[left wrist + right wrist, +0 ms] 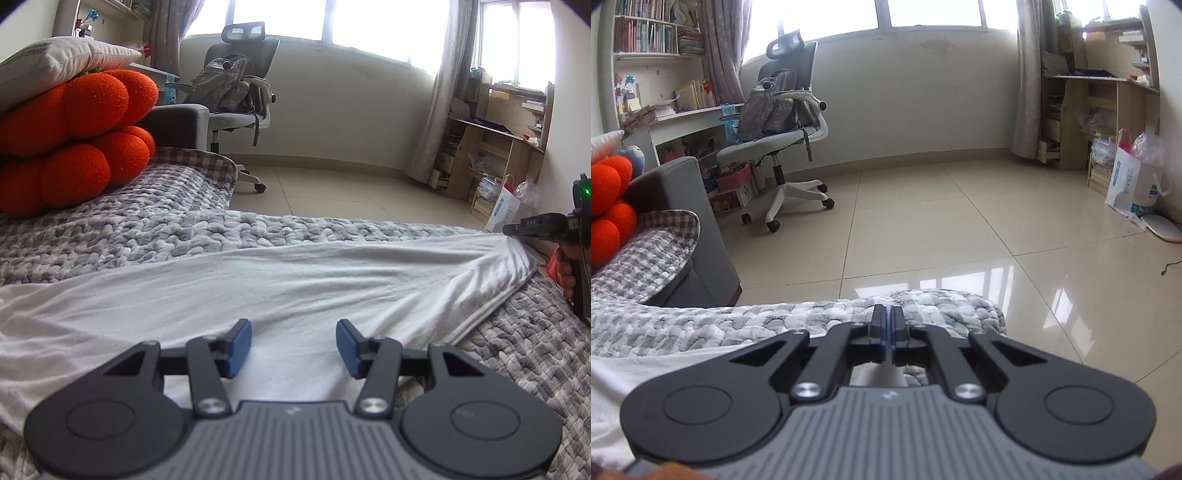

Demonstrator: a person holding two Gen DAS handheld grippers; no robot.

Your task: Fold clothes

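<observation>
A white garment (295,280) lies spread across the grey knitted blanket (147,232) on the bed. My left gripper (293,328) is open just over the garment's near part, with only flat cloth between its blue pads (240,347). At the right edge of the left wrist view, my right gripper (508,229) pinches the garment's far right corner, and the cloth rises taut towards it. In the right wrist view the right gripper (887,314) has its jaws pressed together over the blanket's edge (923,302), and the white garment (646,365) shows at lower left.
Orange plush cushions (74,140) under a white pillow (55,62) sit at the bed's far left. An office chair with a backpack (775,122) stands on the tiled floor (960,221). Wooden shelves (491,147) and a white bag (1134,192) line the right wall.
</observation>
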